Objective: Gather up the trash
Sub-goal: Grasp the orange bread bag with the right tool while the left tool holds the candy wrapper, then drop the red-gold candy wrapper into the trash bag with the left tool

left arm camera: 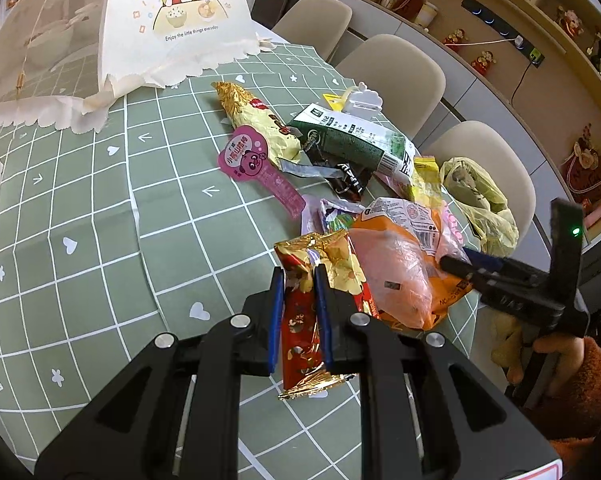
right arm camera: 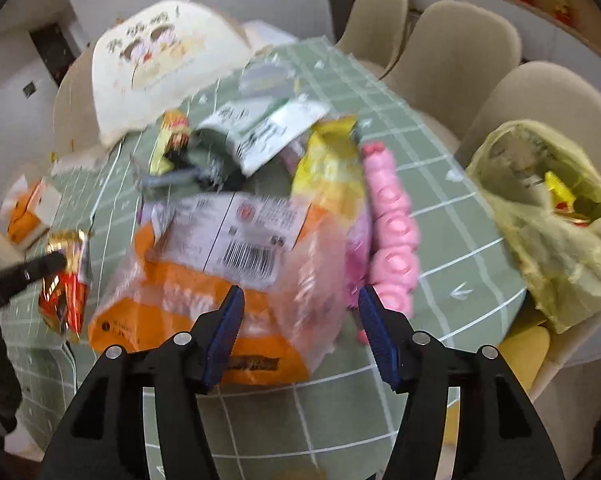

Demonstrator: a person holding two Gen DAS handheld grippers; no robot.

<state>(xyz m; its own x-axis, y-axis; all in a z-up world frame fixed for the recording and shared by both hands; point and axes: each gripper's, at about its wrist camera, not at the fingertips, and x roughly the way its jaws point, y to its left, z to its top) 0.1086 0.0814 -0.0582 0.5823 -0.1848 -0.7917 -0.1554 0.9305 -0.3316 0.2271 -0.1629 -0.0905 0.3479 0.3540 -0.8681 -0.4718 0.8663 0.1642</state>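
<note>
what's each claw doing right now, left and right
Left claw: shut on the red and gold wrapper.
Right claw: open, holding nothing, poised at the orange bag.

The left gripper [left arm camera: 296,276] has its fingers clamped close together, pinching something between the blue pads [left arm camera: 275,320]. The right gripper [right arm camera: 300,300] has its fingers spread wide apart, holding nothing.
</note>
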